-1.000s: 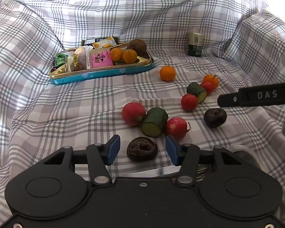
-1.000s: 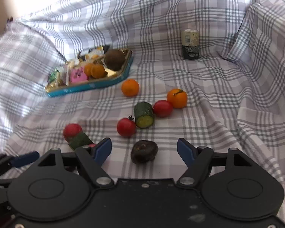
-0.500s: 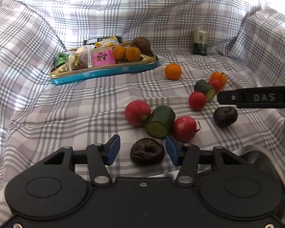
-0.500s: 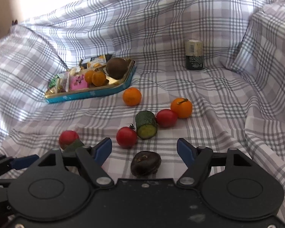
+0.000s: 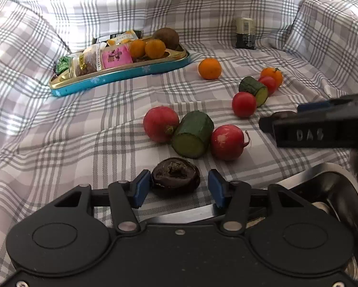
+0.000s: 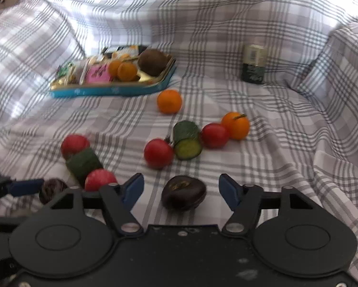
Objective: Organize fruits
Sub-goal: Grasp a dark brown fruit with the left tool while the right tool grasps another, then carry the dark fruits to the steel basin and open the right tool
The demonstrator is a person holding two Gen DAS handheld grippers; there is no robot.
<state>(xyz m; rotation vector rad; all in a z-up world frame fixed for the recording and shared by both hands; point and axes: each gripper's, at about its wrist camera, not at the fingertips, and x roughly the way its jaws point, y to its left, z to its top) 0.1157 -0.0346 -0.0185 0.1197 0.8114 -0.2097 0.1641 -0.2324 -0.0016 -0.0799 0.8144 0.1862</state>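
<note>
Since a second ago both claws have sunk toward the cloth, so each dark fruit now sits larger and lower between its blue pads.

The left claw (image 5: 176,189) stands wide around a wrinkled, dark purple-brown fruit with a caved-in top (image 5: 176,175). Its left pad looks to be just touching the skin, though the angle makes that hard to confirm, and the right pad is clearly apart. The fruit lies dead ahead between the fingers, its longer side running across the gap, so a straight squeeze should catch it.

The right claw (image 6: 181,189) is closing, with a smoother, glossy dark fruit (image 6: 183,192) centred between the pads and free of both. Each hand is nearest its own fruit.

Beyond, on the grey plaid cloth (image 5: 66,138), lie two red radishes flanking a green cucumber chunk (image 5: 192,134), then a second cucumber chunk among tomatoes and oranges toward the right edge. Farthest, at the back left, sits the teal-sided gold tray (image 5: 121,75) already holding oranges, a brown fruit and snack packets, presumably the destination.
</note>
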